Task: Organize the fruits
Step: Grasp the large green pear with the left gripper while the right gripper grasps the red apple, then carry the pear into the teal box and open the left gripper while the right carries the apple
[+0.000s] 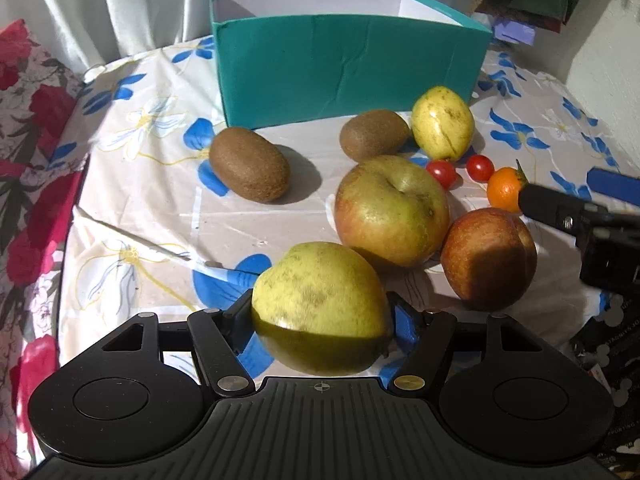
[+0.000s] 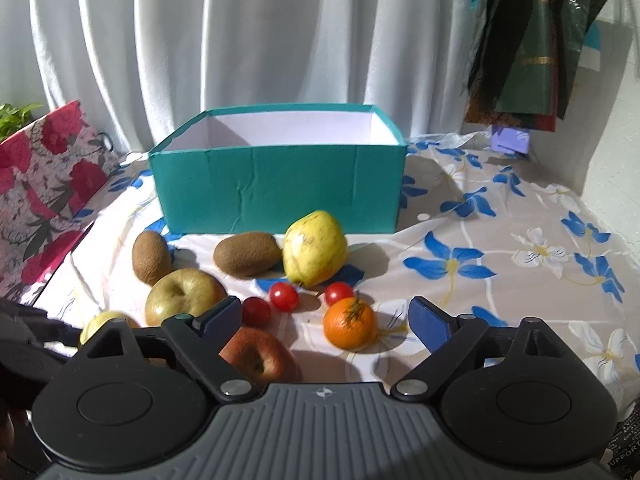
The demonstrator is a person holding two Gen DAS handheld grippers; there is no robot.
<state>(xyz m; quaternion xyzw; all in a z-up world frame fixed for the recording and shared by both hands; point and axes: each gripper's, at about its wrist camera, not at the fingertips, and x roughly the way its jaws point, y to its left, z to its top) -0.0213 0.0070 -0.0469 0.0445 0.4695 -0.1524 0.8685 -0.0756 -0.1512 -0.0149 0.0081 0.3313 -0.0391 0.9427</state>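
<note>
My left gripper (image 1: 320, 316) is shut on a yellow-green apple (image 1: 320, 304), one finger pressed against each side, low over the floral cloth. My right gripper (image 2: 326, 320) stands open around a small tangerine (image 2: 350, 328), and its pads do not touch the fruit. In the left wrist view the right gripper (image 1: 556, 188) reaches in from the right beside the tangerine (image 1: 504, 192). On the cloth lie a large green-red apple (image 1: 392, 210), a red apple (image 1: 488, 256), two kiwis (image 1: 250, 164) (image 1: 374, 134), a yellow pear (image 1: 442, 122) and cherry tomatoes (image 1: 442, 172). A teal box (image 1: 348, 76) stands open behind the fruit.
The table (image 2: 500, 220) carries a blue-flowered cloth. A red floral cushion (image 1: 28, 128) borders the left edge. White curtains (image 2: 240, 40) hang behind the box, dark bags (image 2: 532, 40) hang at the upper right, and a wall (image 2: 616, 140) closes the right side.
</note>
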